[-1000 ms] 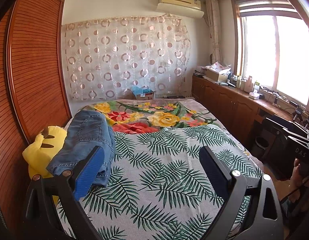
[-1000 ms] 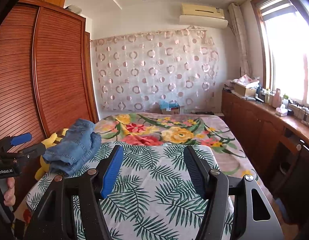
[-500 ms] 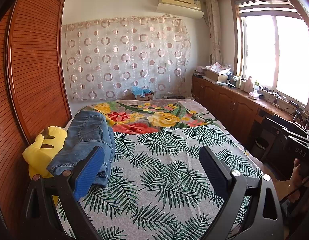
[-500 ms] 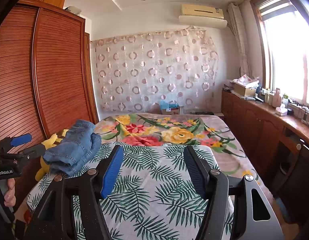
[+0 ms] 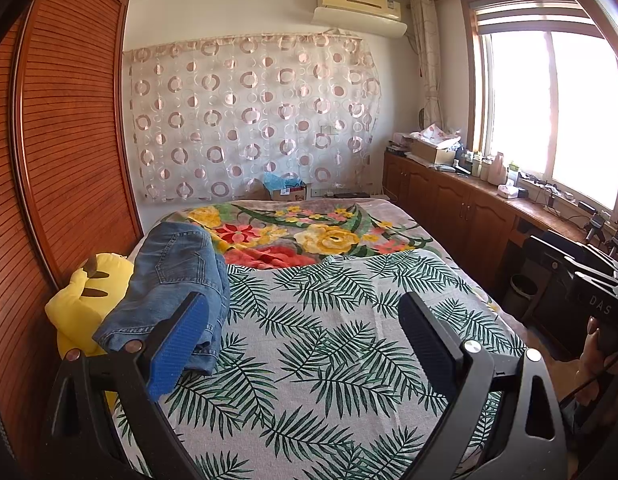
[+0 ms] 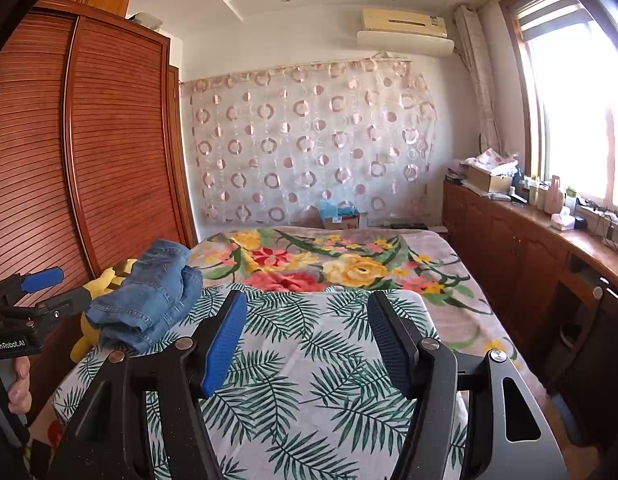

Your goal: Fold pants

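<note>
Black and blue plastic fills the foreground of both wrist views: the left tongs (image 5: 301, 332) and the right tongs (image 6: 307, 332) each stand with their two fingers wide apart and nothing between them, above the near end of the bed (image 5: 349, 360). The left tongs also show at the left edge of the right wrist view, held by a hand (image 6: 13, 384) on the grip.

Under both tools lies a grey cover printed with green palm leaves (image 6: 301, 380). On its left edge, just beyond the left tongs' blue finger (image 5: 181, 344), sits the pair of blue denim pants (image 5: 177, 280), folded into a thick bundle; no finger touches it. The bundle leans partly on a yellow plush toy (image 5: 89, 300) wedged between the bed and the ribbed wooden wardrobe doors (image 5: 69, 140).

Further along, the leaf cover ends and a blanket with red and yellow flowers (image 5: 309, 236) covers the far half of the bed. A wooden bench (image 6: 549, 236) cluttered with boxes and bottles runs under the window (image 5: 549, 108) on the right. At the far wall hangs a curtain with ring patterns (image 6: 309, 148), an air conditioner (image 6: 405, 32) above it.
</note>
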